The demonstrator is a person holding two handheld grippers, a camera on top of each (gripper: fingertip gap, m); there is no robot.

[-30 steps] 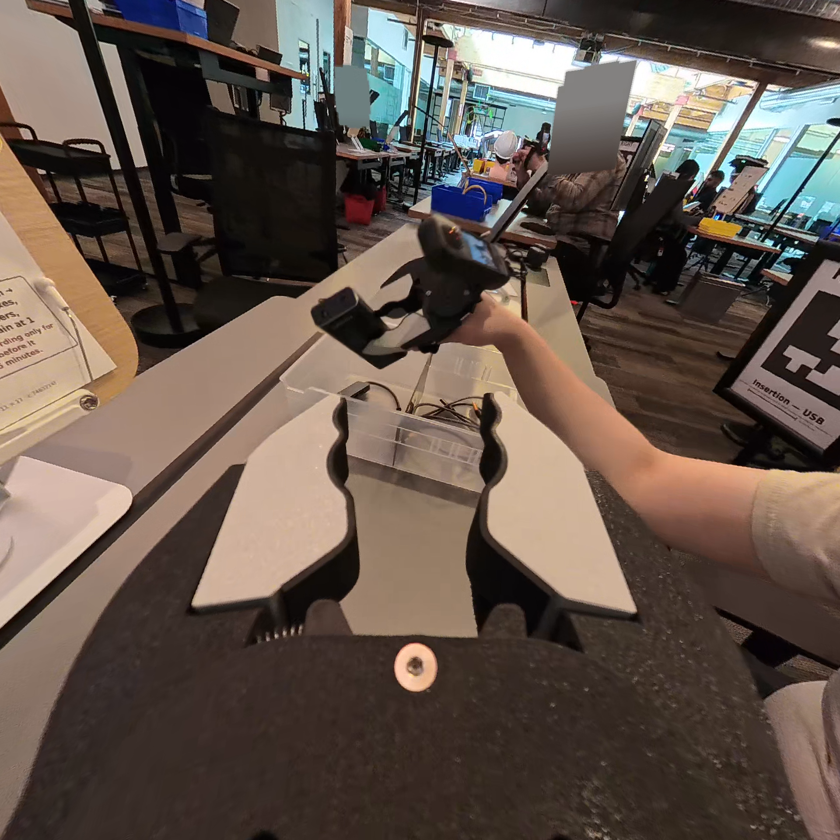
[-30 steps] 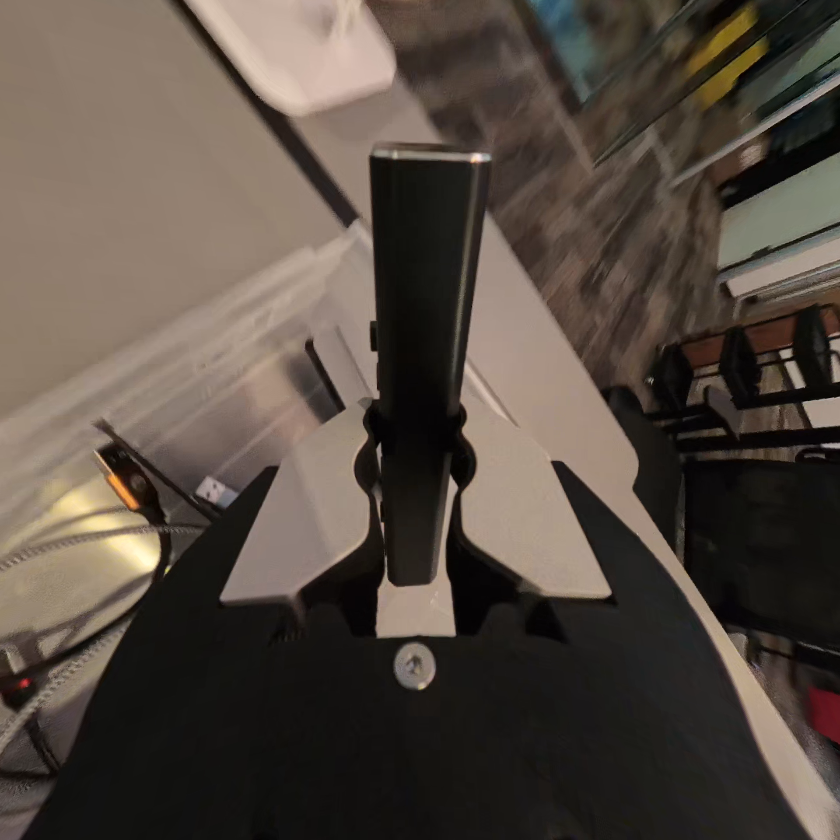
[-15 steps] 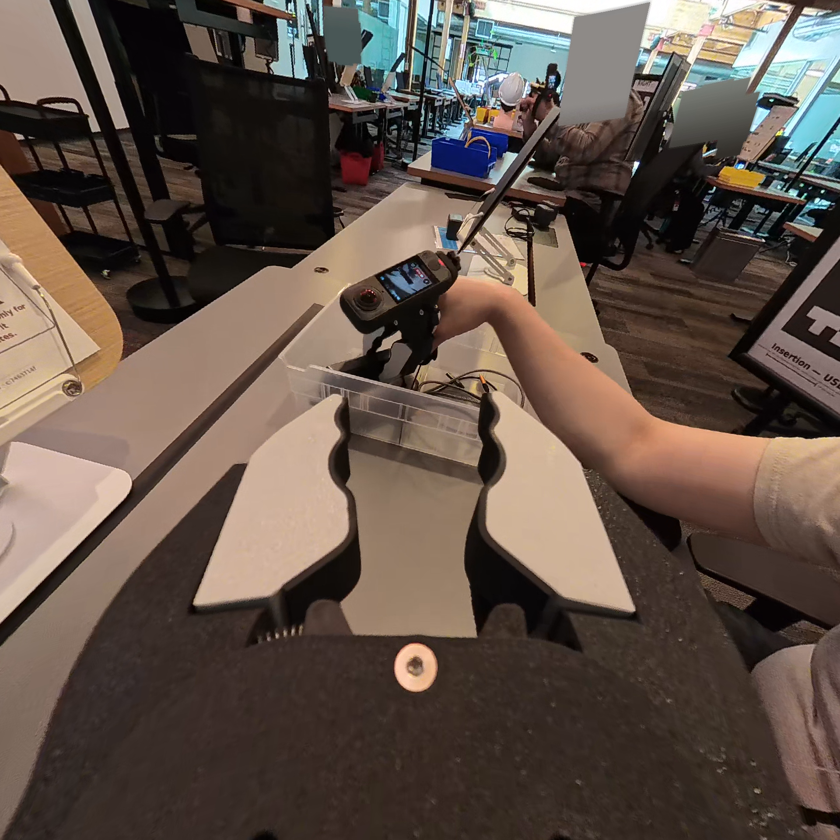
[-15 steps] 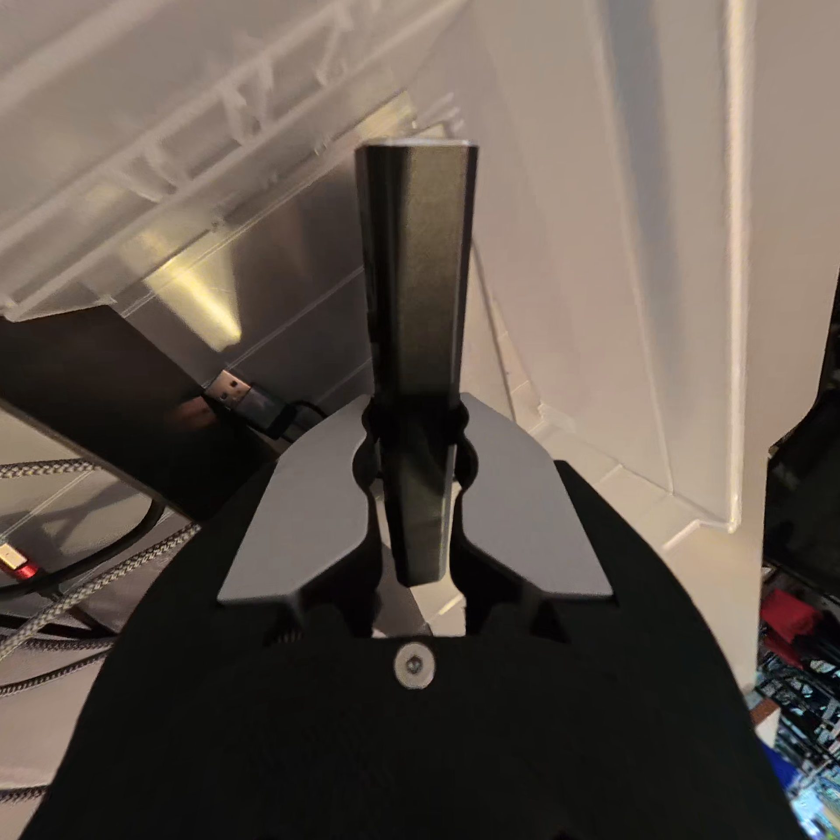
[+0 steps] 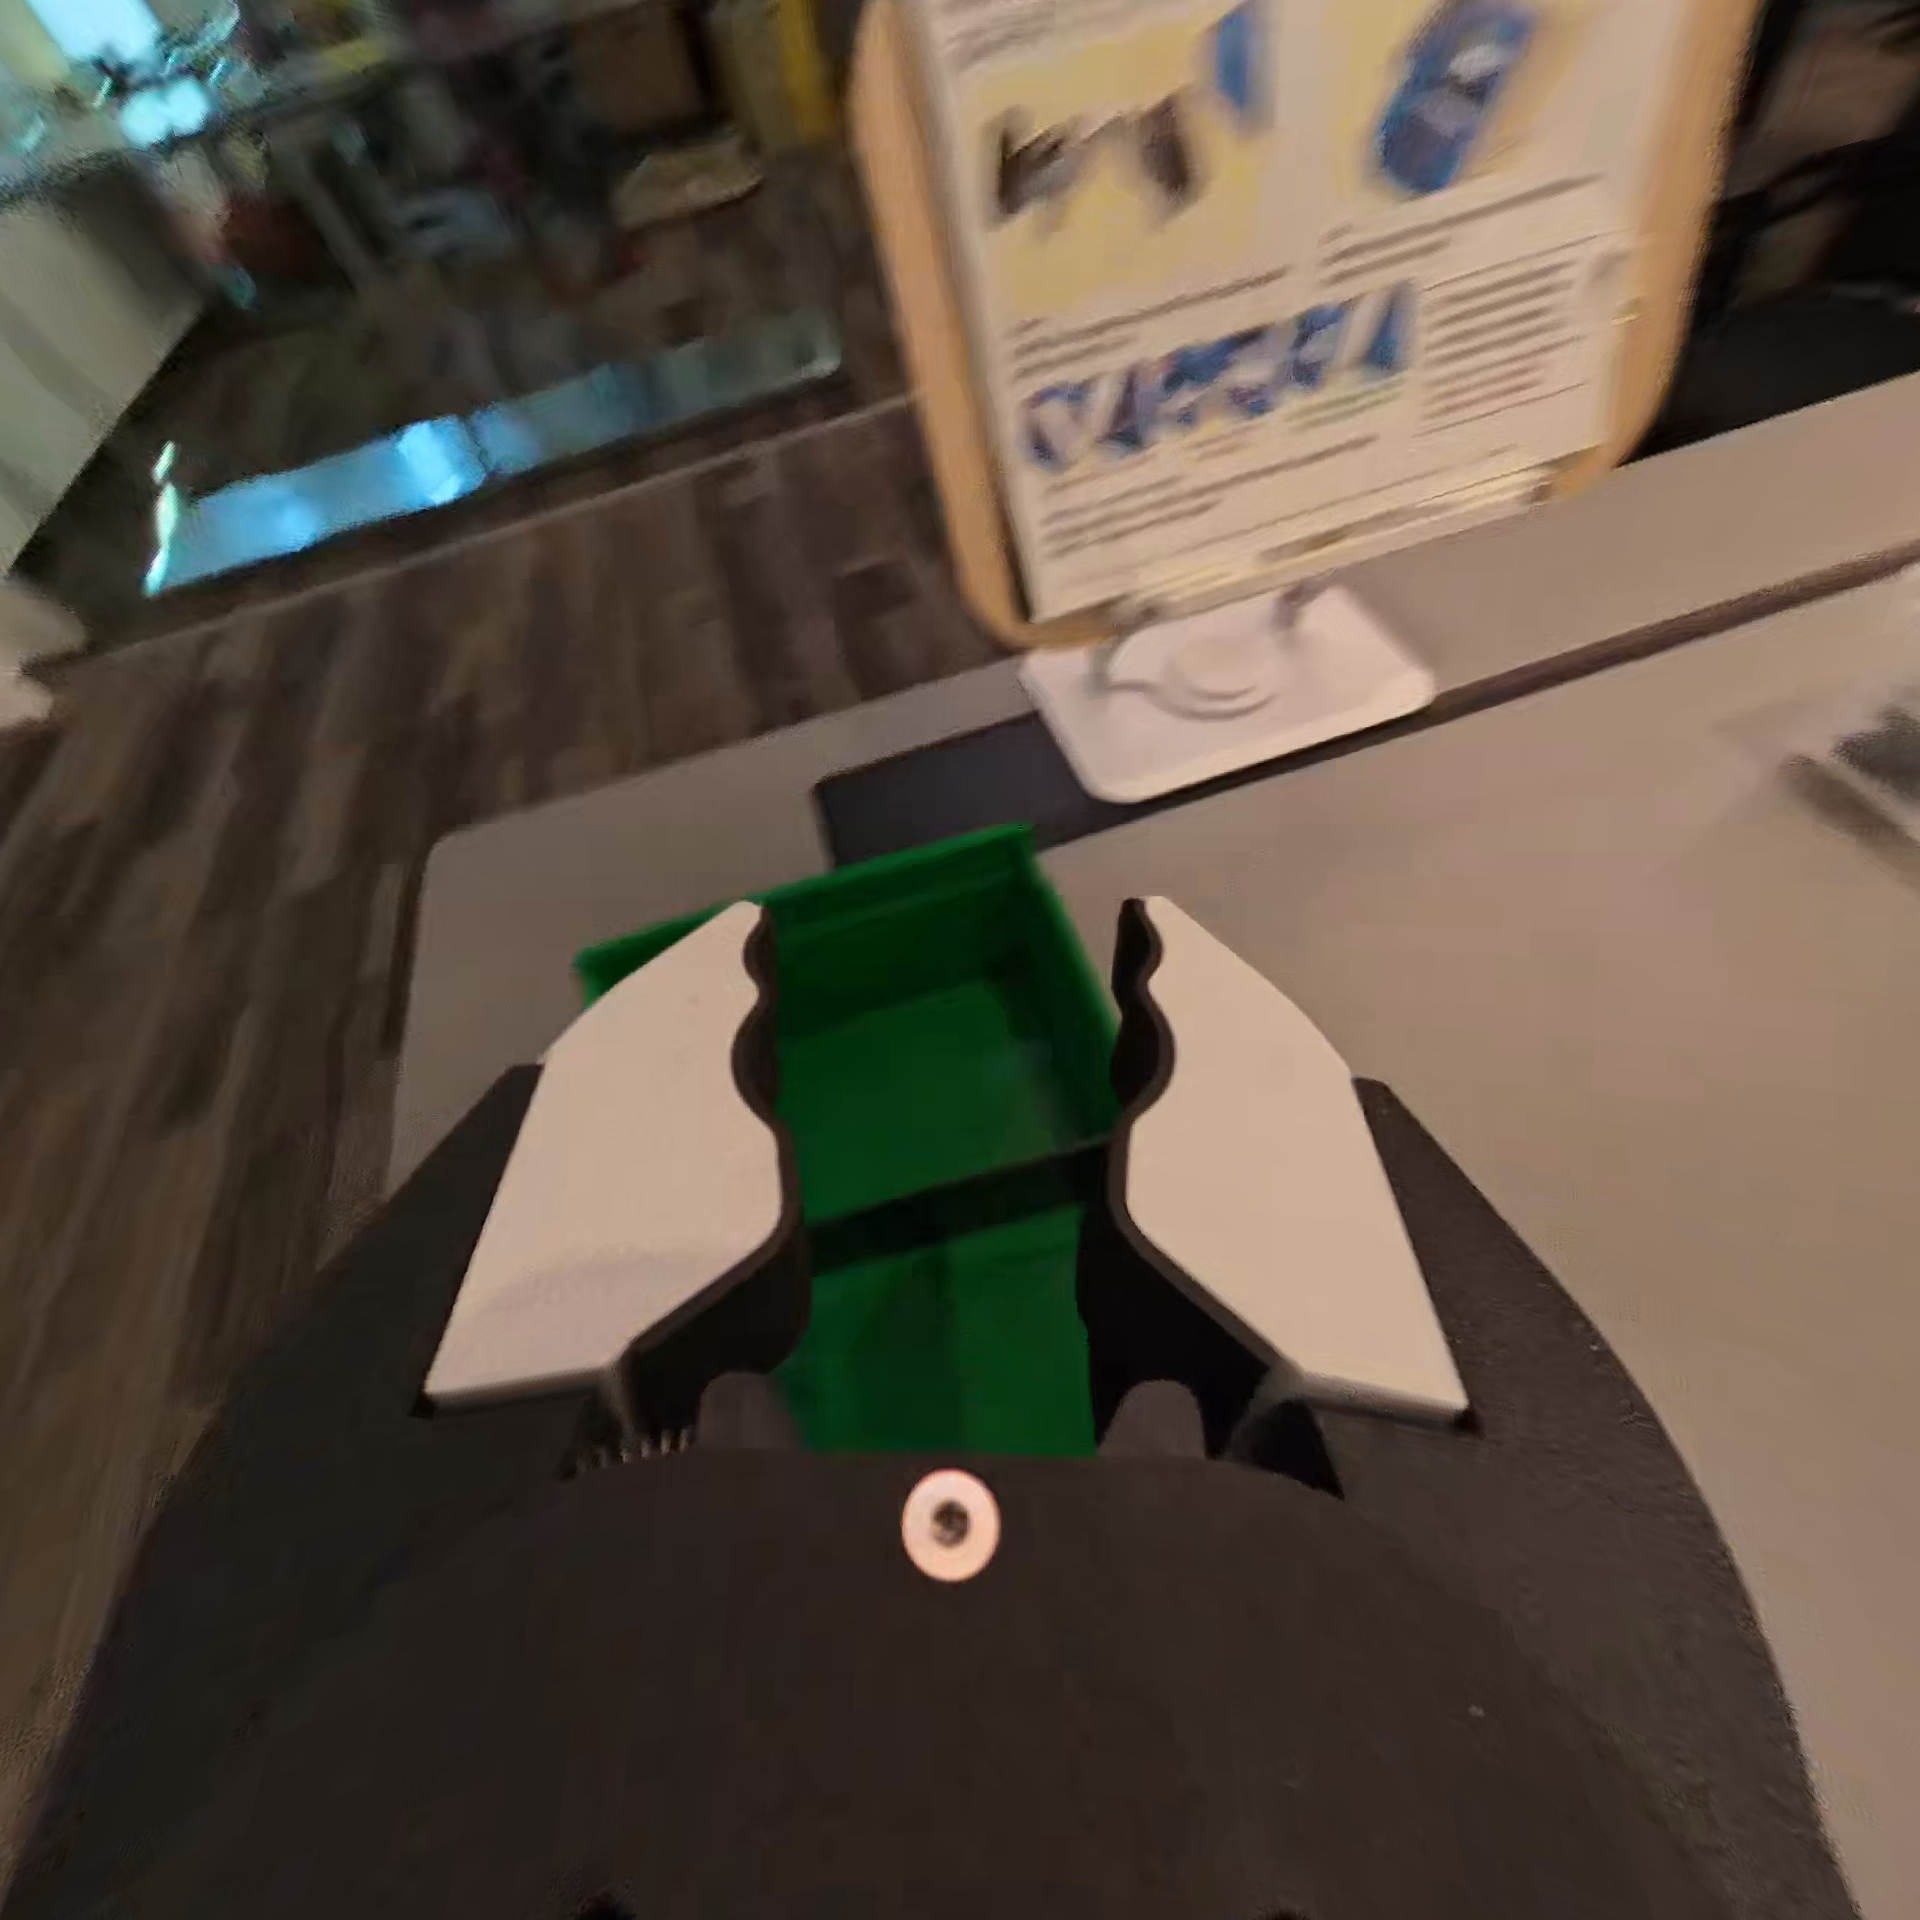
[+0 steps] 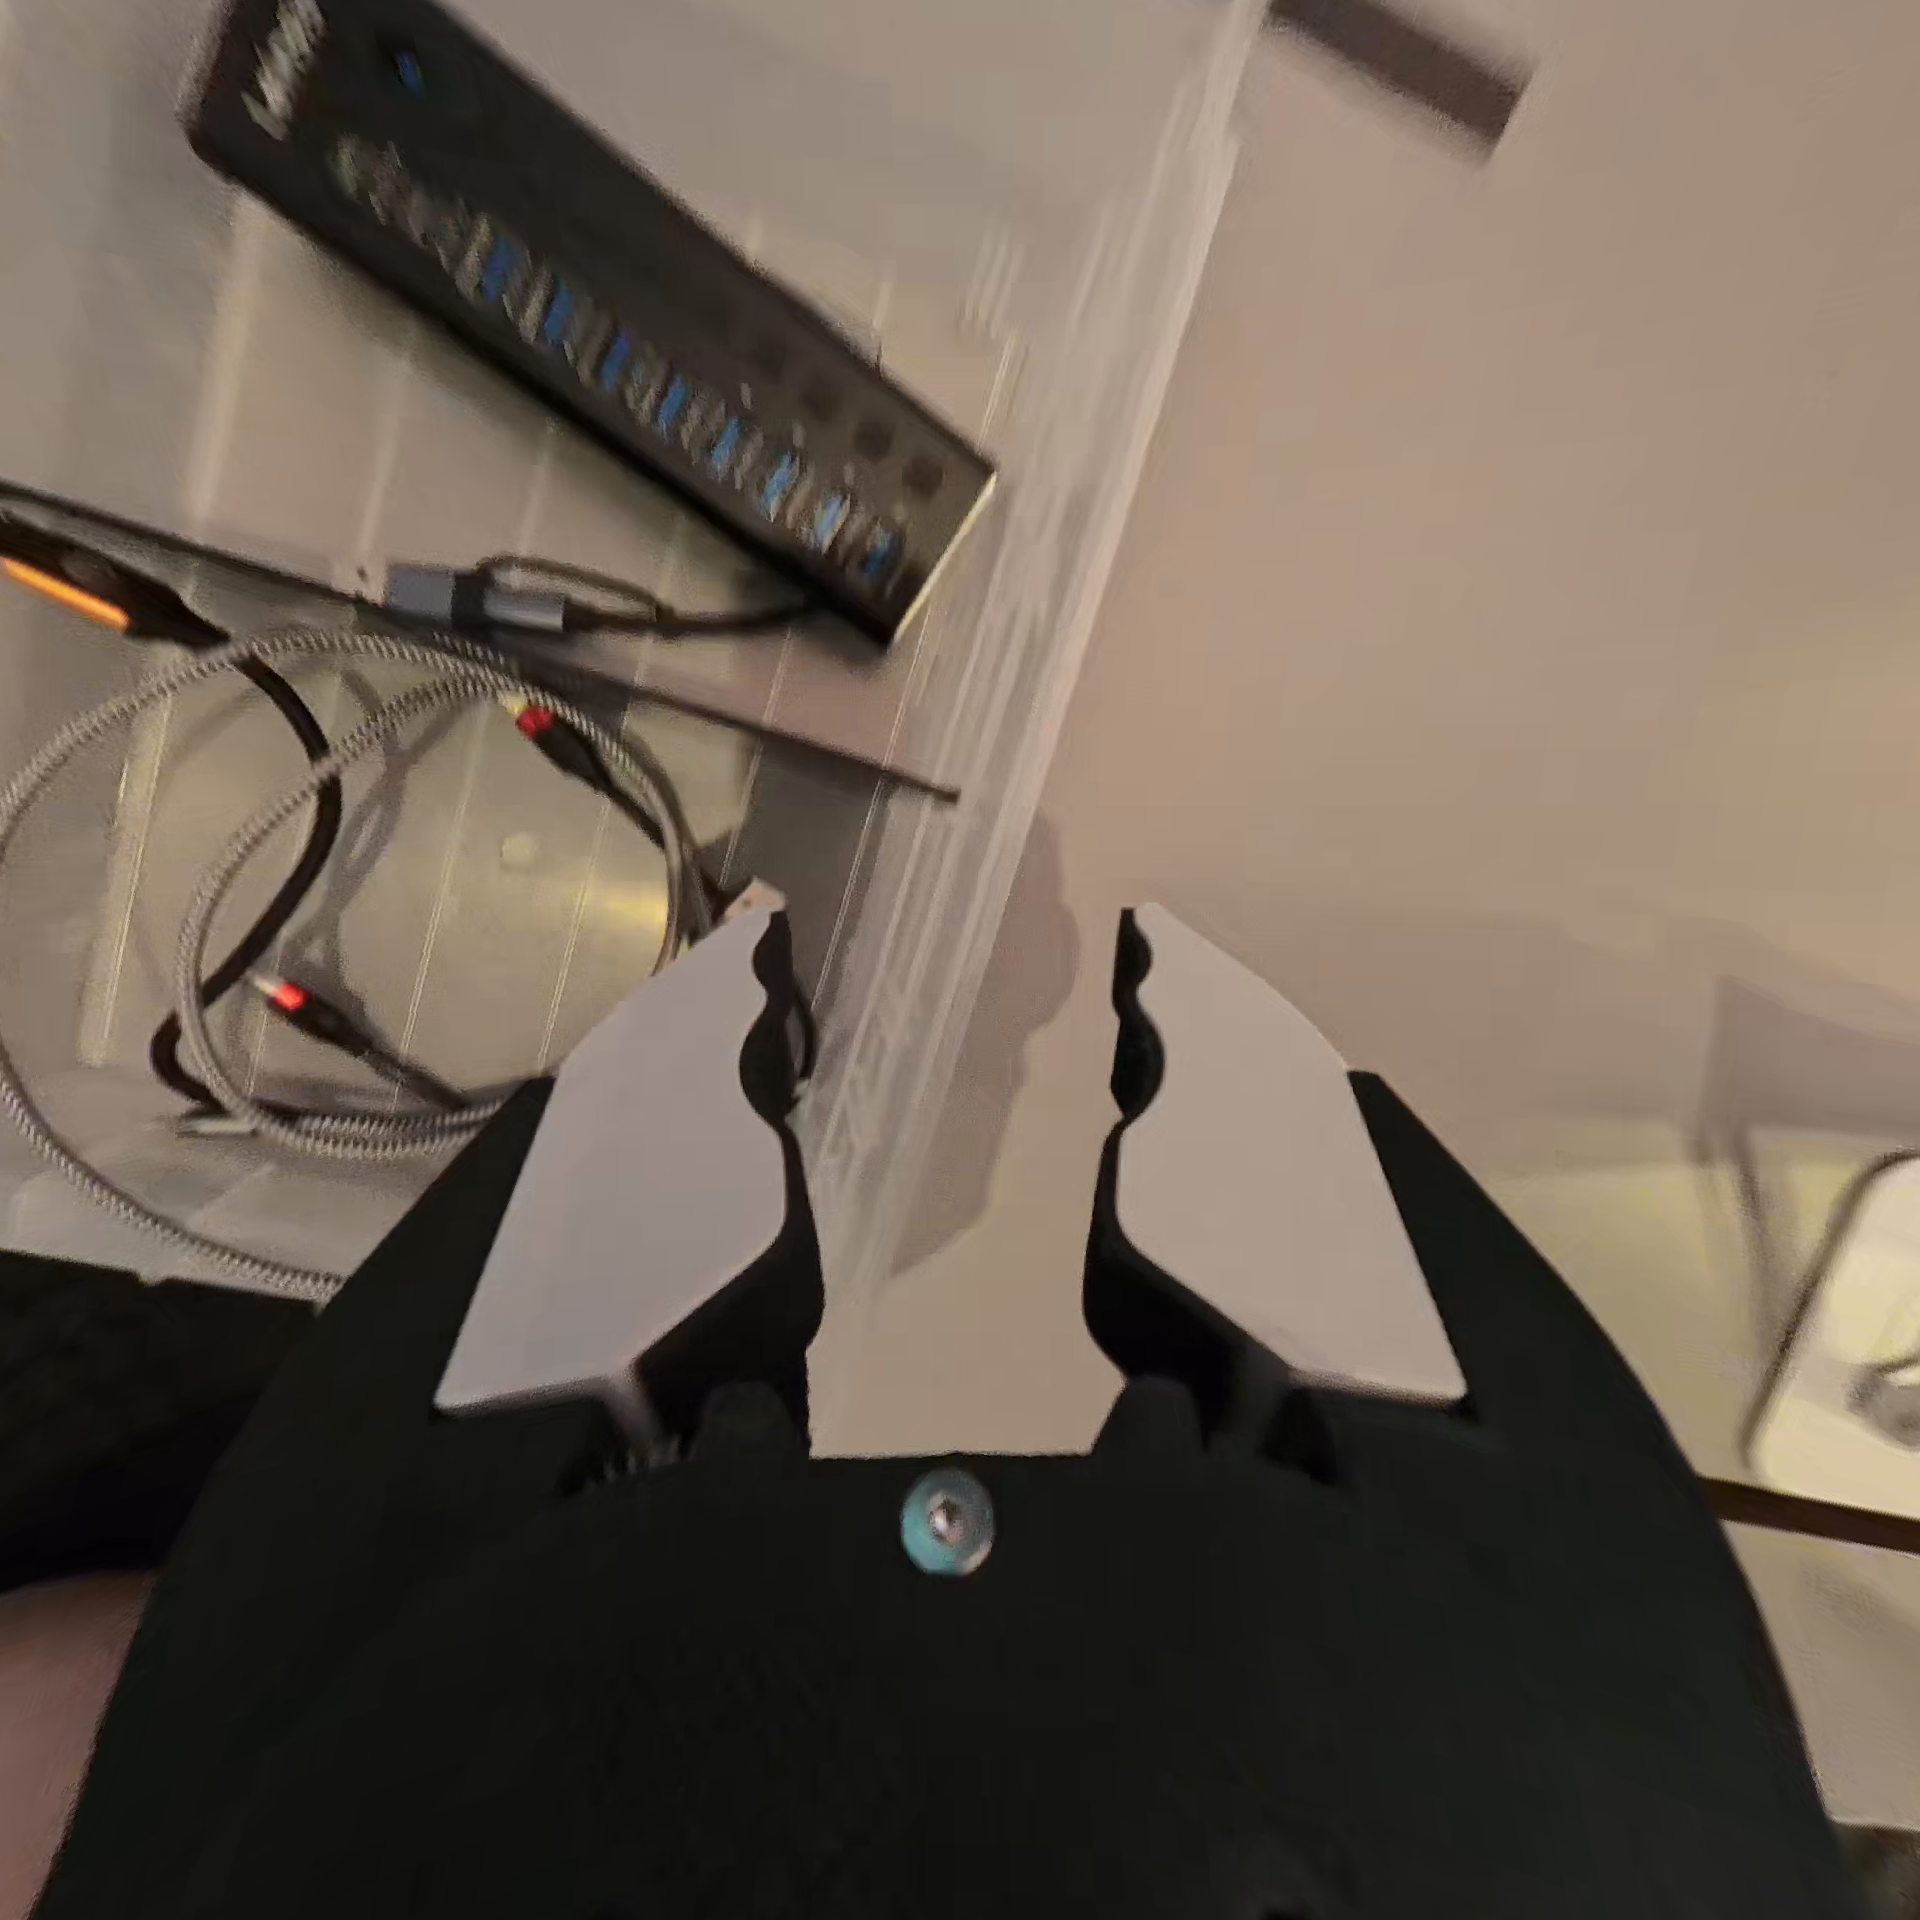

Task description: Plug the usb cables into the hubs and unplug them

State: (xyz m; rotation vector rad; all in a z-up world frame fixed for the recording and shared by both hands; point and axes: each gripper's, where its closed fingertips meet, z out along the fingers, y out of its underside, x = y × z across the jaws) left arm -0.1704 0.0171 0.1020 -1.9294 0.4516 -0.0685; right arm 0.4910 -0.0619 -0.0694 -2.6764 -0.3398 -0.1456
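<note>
In the right wrist view a long black USB hub [image 6: 582, 312] with a row of blue ports lies in a clear plastic bin [image 6: 997, 665]. Braided grey USB cables [image 6: 343, 790] with red-tipped plugs coil beside it in the bin. My right gripper [image 6: 951, 925] is open and empty, above the bin's right wall. My left gripper [image 5: 945, 925] is open and empty, hanging over a green open box [image 5: 914, 1039] on the grey table. The picture is blurred by motion.
A sign board on a white stand [image 5: 1236, 686] stands behind the green box, next to a dark mat [image 5: 935, 790]. The table's left edge drops to a wooden floor [image 5: 208, 883]. Dark items [image 5: 1860, 769] lie at the far right of the table. Left tips to right tips: about 70 cm.
My right gripper has let go of the black hub, which now lies in the clear bin, and has opened. My left gripper has swung left from the bin to over the green box.
</note>
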